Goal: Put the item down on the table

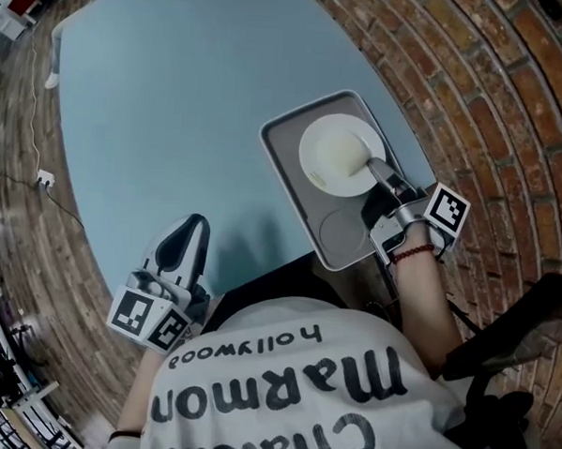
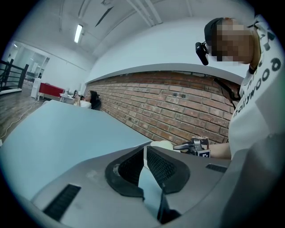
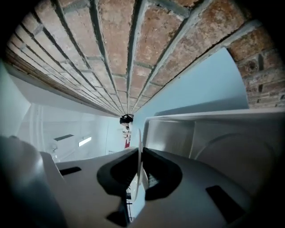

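A white plate is over the far half of a grey tray at the right side of the light blue table. My right gripper is shut on the plate's near right rim. In the right gripper view the plate shows edge-on as a thin white line between the pads of the right gripper, with the tray beyond. I cannot tell whether the plate rests on the tray. My left gripper hangs over the table's near edge, shut and holding nothing. Its tips show only a slit.
The tray has a round recess at its near end, just below my right gripper. Brick floor surrounds the table. A white cable and plug lie on the floor at the left. In the left gripper view a brick wall stands behind the table.
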`<act>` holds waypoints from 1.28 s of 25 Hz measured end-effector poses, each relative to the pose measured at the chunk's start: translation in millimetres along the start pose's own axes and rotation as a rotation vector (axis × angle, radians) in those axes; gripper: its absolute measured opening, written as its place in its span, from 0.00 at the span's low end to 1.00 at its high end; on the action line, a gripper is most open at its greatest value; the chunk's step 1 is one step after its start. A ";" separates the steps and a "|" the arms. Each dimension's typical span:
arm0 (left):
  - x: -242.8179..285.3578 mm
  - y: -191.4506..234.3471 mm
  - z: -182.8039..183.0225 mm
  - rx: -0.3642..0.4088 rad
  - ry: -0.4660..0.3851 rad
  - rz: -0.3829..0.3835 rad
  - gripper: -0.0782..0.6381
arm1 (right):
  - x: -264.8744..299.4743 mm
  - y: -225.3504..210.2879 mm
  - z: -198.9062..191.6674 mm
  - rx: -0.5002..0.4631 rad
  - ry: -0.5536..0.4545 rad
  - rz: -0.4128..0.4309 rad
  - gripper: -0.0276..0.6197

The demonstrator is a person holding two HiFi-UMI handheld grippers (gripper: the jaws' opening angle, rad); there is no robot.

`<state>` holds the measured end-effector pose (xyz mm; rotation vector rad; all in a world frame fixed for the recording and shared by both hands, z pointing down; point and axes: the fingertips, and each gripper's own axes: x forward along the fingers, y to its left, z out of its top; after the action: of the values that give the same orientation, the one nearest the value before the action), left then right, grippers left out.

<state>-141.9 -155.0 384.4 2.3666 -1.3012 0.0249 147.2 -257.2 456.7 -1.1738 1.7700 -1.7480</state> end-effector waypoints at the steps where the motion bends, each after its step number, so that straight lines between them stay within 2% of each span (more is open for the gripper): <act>1: 1.3 2.5 0.2 -0.002 0.000 0.002 0.15 | 5.4 0.6 -0.5 -0.014 0.006 -0.007 0.08; 5: 5.2 12.3 -0.2 -0.013 0.012 0.006 0.15 | 24.8 3.8 -2.2 -0.084 0.024 -0.047 0.08; 16: 7.0 25.8 -1.6 -0.028 0.031 0.012 0.15 | 35.6 -2.6 -0.2 -0.259 0.038 -0.145 0.08; 21: 7.1 31.6 -2.8 -0.032 0.039 0.016 0.15 | 42.5 5.5 -6.2 -0.495 0.092 -0.223 0.08; 26: 11.4 27.5 -3.8 -0.018 0.040 0.002 0.15 | 49.2 13.6 -12.4 -0.686 0.139 -0.248 0.08; 32: 4.5 31.0 -2.5 -0.032 0.036 0.016 0.15 | 48.5 11.2 -12.7 -0.704 0.136 -0.282 0.08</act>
<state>-164.0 -172.0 398.9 2.3189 -1.2936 0.0516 106.4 -288.2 461.3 -1.6687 2.5188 -1.3871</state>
